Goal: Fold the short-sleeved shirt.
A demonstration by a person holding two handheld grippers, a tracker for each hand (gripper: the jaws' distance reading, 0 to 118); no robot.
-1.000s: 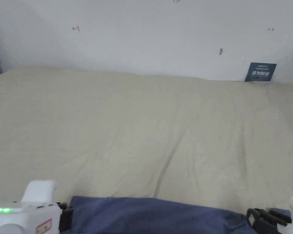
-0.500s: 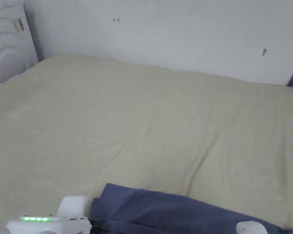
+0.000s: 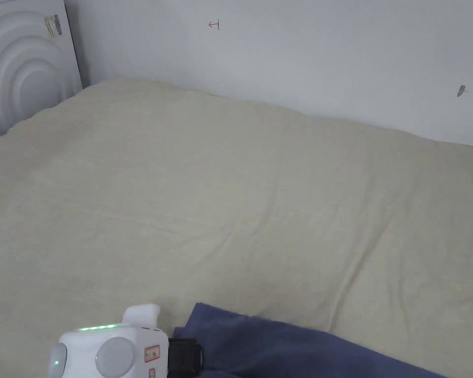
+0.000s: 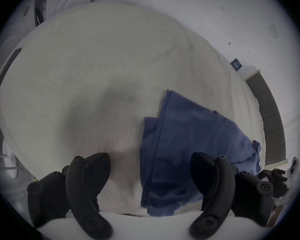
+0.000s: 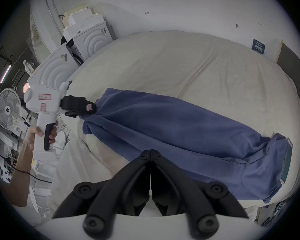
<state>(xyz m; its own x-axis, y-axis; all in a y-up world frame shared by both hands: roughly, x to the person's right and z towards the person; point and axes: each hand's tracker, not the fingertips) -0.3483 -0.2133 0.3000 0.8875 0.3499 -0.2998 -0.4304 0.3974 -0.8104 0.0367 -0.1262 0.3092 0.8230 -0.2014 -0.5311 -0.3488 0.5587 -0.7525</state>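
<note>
The long, half-folded blue cotton short-sleeved shirt (image 5: 180,131) lies along the near edge of the cream-sheeted bed (image 3: 230,197), at 6 o'clock in the head view. The left gripper (image 4: 149,159), at 7 o'clock, is spread wide at the shirt's end. The right gripper (image 5: 151,151) is pressed together; whether it nips cloth I cannot tell. Risk: the unheld end may sag off the edge and undo the fold

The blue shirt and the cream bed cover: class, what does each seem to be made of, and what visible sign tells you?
Blue shirt: soft matte fabric, probably knit cotton; it drapes in limp folds. Cream bed cover: matte woven cloth, likely cotton; shallow creases, no sheen.
</note>
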